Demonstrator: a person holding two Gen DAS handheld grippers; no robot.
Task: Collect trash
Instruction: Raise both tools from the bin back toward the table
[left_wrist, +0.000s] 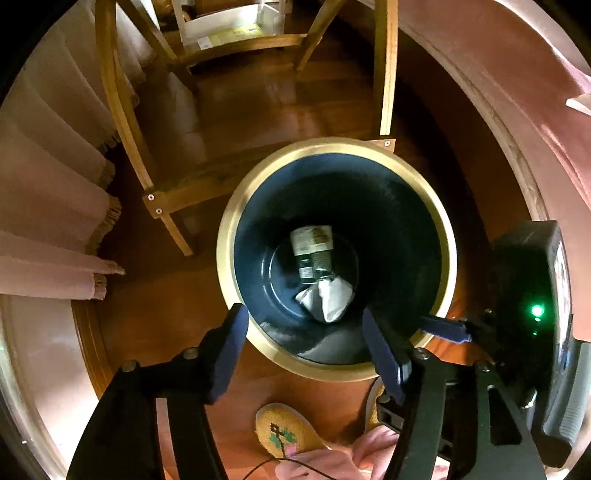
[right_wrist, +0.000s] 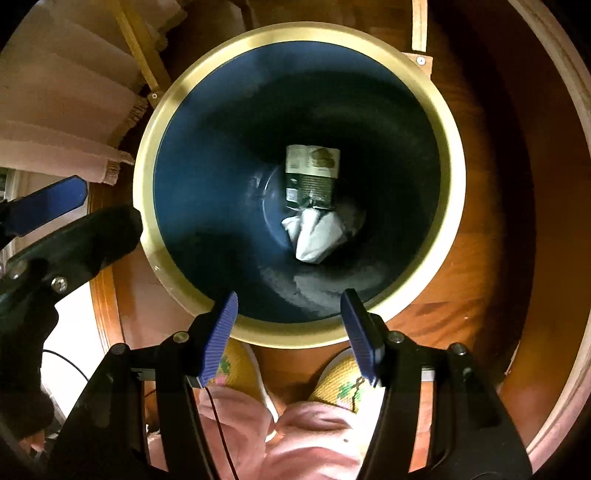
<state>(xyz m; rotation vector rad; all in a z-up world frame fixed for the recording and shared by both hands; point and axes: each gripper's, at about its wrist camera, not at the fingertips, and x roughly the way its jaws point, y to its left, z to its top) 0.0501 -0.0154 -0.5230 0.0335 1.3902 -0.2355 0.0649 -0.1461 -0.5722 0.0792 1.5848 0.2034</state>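
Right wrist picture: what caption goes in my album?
Open right gripper above a blue bin holding a printed packet and crumpled white paper.

I am seeing a dark blue bin (right_wrist: 207, 192) with a gold rim at frame centre. My pads (right_wrist: 218, 332) are showing ribbed blue. Lower frame: my yellow slippers (right_wrist: 343, 384) are showing green-and-pink stitching above pink trousers (right_wrist: 314, 443).

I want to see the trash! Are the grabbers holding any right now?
No. The left gripper and right gripper are both open and empty. The printed paper packet and crumpled white paper lie at the bottom of the dark blue, gold-rimmed round bin.
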